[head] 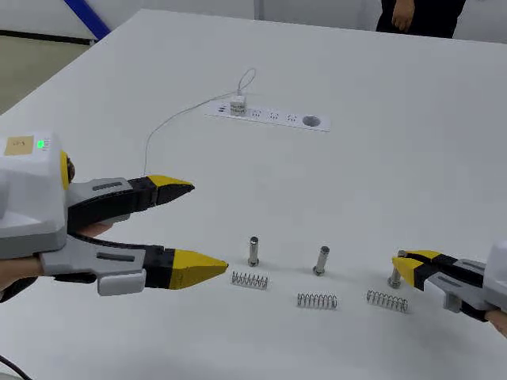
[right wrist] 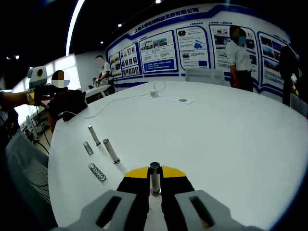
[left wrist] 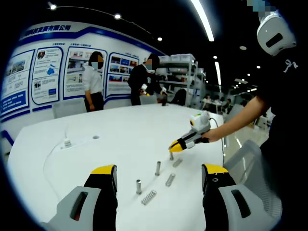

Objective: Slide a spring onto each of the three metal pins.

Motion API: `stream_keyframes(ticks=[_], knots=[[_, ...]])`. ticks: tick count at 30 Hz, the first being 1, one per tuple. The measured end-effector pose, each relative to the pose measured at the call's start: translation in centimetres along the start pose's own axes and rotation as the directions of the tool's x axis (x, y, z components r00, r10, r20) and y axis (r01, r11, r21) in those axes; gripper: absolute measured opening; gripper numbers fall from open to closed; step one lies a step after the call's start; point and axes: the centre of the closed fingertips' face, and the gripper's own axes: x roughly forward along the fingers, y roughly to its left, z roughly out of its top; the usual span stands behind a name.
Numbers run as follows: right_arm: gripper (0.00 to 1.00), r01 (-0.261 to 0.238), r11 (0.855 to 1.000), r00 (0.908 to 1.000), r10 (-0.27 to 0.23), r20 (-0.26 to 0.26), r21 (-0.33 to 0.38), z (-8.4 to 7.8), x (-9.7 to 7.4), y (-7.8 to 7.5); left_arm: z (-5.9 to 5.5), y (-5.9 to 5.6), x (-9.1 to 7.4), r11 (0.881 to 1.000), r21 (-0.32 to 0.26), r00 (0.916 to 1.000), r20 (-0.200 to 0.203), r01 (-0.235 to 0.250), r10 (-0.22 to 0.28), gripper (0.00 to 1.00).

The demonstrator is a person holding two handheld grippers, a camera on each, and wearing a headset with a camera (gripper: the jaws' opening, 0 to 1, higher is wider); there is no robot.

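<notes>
With right gripper (right wrist: 154,179) clamped on the end pin (right wrist: 154,169) and left gripper (head: 207,228) spread wide, hold it vertical and thread the adjacent spring (head: 387,300) coaxially.

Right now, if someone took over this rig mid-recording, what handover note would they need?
Left gripper: open, empty, hovering beside the left pin.
Right gripper: shut on the right pin, which stands on the table.
Middle pin stands upright between the other two.
The left spring, middle spring and right spring lie flat, one in front of each pin.
Done: nothing; no spring is on a pin.
Left: all three.
</notes>
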Motion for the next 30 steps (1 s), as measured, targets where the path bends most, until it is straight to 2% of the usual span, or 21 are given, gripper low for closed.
stream_keyframes(ticks=[6, 19, 30], knots=[[0.08, -0.013, 1.000, 0.9998, 0.013, 0.016, -0.011, 0.0, -0.2, 0.5, 0.0, -0.2, 0.0, 1.000, 0.003, 1.0000, -0.005, -0.002, 0.002, 0.73], [0.09, -0.020, 0.998, 0.9998, 0.021, 0.005, -0.059, 0.3, -0.9, 1.5, 0.2, -0.5, -0.1, 1.000, 0.005, 1.0000, 0.003, -0.008, 0.008, 0.73], [0.13, -0.031, 0.997, 0.9995, 0.031, -0.007, -0.073, 1.0, -1.4, 1.5, 0.2, -0.5, 0.1, 1.000, 0.013, 1.0000, -0.002, 0.003, -0.003, 0.74]])
